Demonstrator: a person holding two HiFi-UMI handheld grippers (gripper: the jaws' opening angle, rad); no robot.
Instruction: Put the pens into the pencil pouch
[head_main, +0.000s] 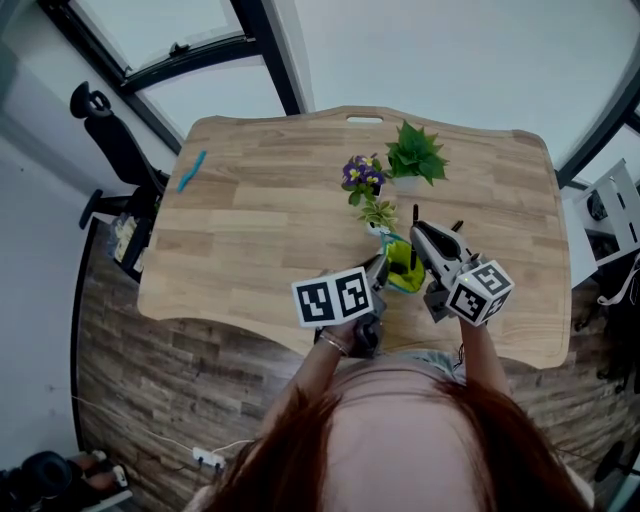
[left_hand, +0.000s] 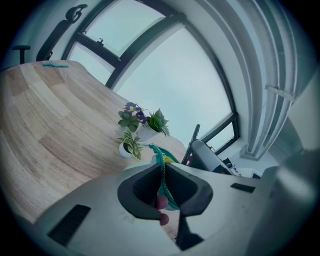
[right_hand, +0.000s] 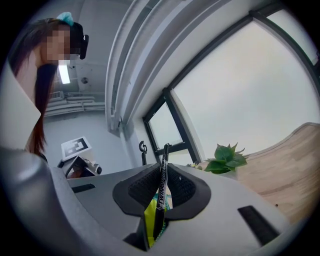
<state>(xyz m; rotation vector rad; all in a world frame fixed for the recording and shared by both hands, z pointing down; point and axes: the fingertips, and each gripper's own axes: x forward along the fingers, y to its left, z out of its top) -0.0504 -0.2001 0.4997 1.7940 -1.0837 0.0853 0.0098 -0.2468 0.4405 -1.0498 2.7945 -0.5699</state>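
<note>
Near front edge of the table (head_main: 250, 230), right tool (right_hand: 161, 172) holds pen (right_hand: 160, 200) over pouch (right_hand: 149, 221).

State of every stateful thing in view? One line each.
left tongs: shut on pencil pouch edge
right tongs: shut on black pen
pencil pouch: unzipped, held up
black pen: clamped, lower end over pouch
teal pen: lying loose on table
potted plants: upright

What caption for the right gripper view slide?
Right gripper clamps a black pen, the yellow-green pencil pouch just below it, a potted plant behind.
</note>
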